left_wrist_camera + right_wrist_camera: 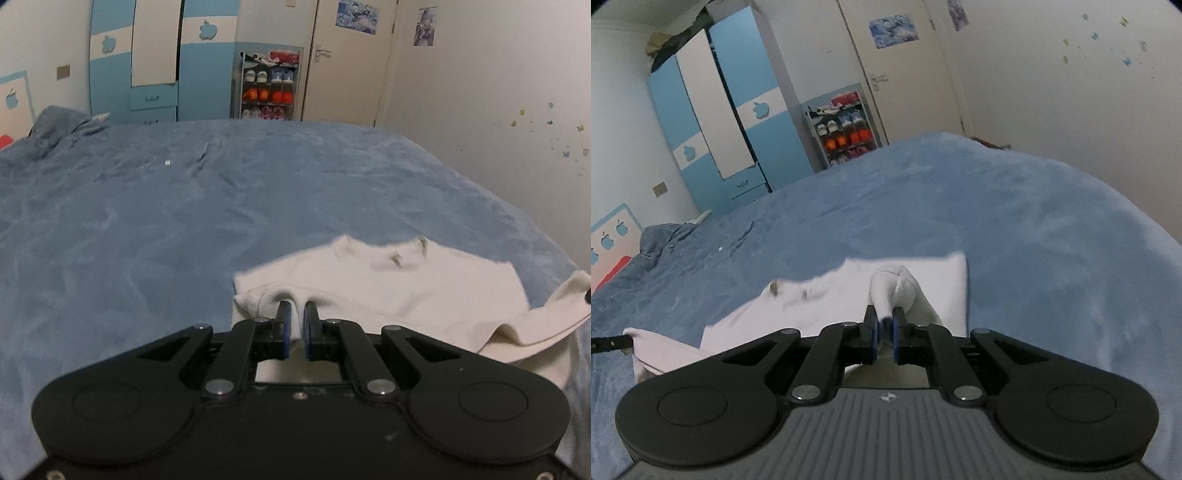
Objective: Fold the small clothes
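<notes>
A small cream-white top (399,280) lies on the blue bed cover (166,229), its neckline away from me. My left gripper (300,308) is shut on a pinched fold at the garment's left side, near the sleeve. At the far right of the left wrist view a lifted corner of the cloth hangs from the other gripper's tip (588,295). In the right wrist view the same white top (827,302) spreads to the left, and my right gripper (884,314) is shut on a bunched-up piece of its fabric. The left gripper's finger (605,344) shows at the left edge.
The blue plush bed cover (1034,229) fills both views, with a rumpled blue blanket (55,125) at the far left. Beyond the bed stand a blue-and-white wardrobe (155,62), a shoe rack (267,86) and a closed door (343,74). A wall runs along the right side.
</notes>
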Available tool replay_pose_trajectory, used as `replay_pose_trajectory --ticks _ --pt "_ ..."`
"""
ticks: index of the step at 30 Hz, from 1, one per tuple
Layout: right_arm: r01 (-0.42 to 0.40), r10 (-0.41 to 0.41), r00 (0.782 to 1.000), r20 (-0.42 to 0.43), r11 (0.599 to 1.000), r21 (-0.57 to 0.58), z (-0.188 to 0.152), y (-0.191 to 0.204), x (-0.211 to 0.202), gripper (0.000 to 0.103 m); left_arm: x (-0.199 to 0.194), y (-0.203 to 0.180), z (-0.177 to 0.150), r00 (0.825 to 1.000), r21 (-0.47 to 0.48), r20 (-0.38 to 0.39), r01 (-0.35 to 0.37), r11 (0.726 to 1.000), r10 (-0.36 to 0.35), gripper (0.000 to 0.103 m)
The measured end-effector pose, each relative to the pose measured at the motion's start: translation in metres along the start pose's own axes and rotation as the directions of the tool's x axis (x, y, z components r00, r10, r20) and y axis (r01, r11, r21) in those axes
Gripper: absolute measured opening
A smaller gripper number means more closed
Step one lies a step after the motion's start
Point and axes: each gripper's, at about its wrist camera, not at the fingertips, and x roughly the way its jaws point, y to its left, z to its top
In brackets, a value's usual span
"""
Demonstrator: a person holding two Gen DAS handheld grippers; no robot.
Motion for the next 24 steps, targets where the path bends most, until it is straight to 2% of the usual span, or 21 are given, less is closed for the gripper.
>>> replay_pose_trajectory --ticks 4,6,9,10,11,12,13,15,16,18,21,24 --pt "-0.003 0.003 1.000 0.000 1.000 0.024 0.025 -0.006 0.053 0.007 0.056 0.009 0.033 1.000 0.017 -0.012 -0.013 1.000 0.013 0.005" --pt "-0.013 0.013 1.000 -0.005 0.999 0.050 0.034 -0.014 0.082 0.007 0.089 0.017 0.046 0.999 0.007 -0.044 0.009 1.000 -0.009 0.005" --pt "-0.038 0.035 0.999 0.025 0.992 0.124 0.041 -0.027 0.119 0.010 0.129 0.031 0.058 0.999 -0.041 -0.006 0.039 0.998 -0.040 0.007" --pt "-0.038 0.030 0.998 0.050 0.986 0.163 0.043 -0.032 0.131 0.025 0.138 0.035 0.061 0.999 -0.048 0.023 0.030 0.998 -0.029 0.008" --pt "-0.035 0.022 0.997 0.074 0.983 0.179 0.046 -0.037 0.139 0.031 0.141 0.039 0.064 0.999 -0.055 0.046 0.004 0.998 -0.001 0.016" --pt "-0.006 -0.012 0.996 0.091 0.980 0.197 0.048 -0.042 0.145 0.047 0.142 0.044 0.066 0.997 -0.071 0.071 -0.021 0.997 0.026 0.027" --pt "0.024 -0.045 0.994 0.095 0.979 0.205 0.050 -0.048 0.148 0.054 0.137 0.050 0.067 0.994 -0.082 0.097 -0.038 0.996 0.046 0.041" --pt "0.045 -0.068 0.993 0.095 0.975 0.219 0.049 -0.058 0.142 0.054 0.120 0.061 0.059 0.988 -0.092 0.149 -0.026 0.995 0.039 0.042" --pt "0.037 -0.062 0.992 0.107 0.974 0.224 0.044 -0.064 0.135 0.056 0.113 0.065 0.053 0.989 -0.074 0.147 -0.008 0.997 0.019 0.045" --pt "0.048 -0.070 0.992 0.101 0.977 0.207 0.032 -0.068 0.127 0.062 0.103 0.069 0.036 0.994 -0.027 0.111 0.003 1.000 0.001 0.046" --pt "0.097 -0.104 0.994 0.042 0.985 0.143 0.013 -0.067 0.123 0.062 0.098 0.071 0.006 0.999 0.000 0.041 0.008 1.000 -0.008 0.047" --pt "0.102 -0.102 0.995 -0.003 0.993 0.058 -0.003 -0.057 0.126 0.065 0.112 0.070 -0.022 0.999 0.039 -0.047 0.028 0.999 -0.026 0.047"
